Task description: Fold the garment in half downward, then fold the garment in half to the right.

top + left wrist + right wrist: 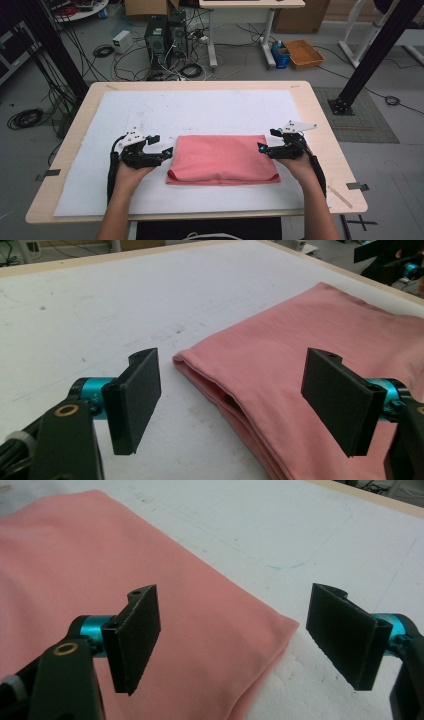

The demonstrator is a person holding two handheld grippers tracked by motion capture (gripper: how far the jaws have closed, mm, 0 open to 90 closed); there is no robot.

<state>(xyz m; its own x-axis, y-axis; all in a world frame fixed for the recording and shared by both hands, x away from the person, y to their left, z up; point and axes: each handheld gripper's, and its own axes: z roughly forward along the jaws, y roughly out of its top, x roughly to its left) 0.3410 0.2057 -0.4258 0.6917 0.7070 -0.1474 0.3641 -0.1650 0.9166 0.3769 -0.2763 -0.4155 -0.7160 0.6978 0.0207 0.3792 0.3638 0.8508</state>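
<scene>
So I've got the folded pink cloth (222, 159) lying flat in the middle of the white mat (200, 112) on the worktop (320, 120), and my left tongs (161, 147) and right tongs (267, 141) sit one at each short end of it, both gaping wide with nothing held. Biggest worry, I'd say: the left end is a stack of layers, you can see the fold lips in the left gripper view (210, 385), and if I come in too high I'll probably pinch just the top layer and peel the fold open instead of lifting the whole bundle. On the right, the corner (287, 625) sits between the jaws but pretty close to the edge, so a shallow bite could slip off. Pulling unevenly would likely skew the cloth too. Room-wise I'm fine: bare mat all round the cloth, lots behind it, and the worktop edges are well apart from both hands.
</scene>
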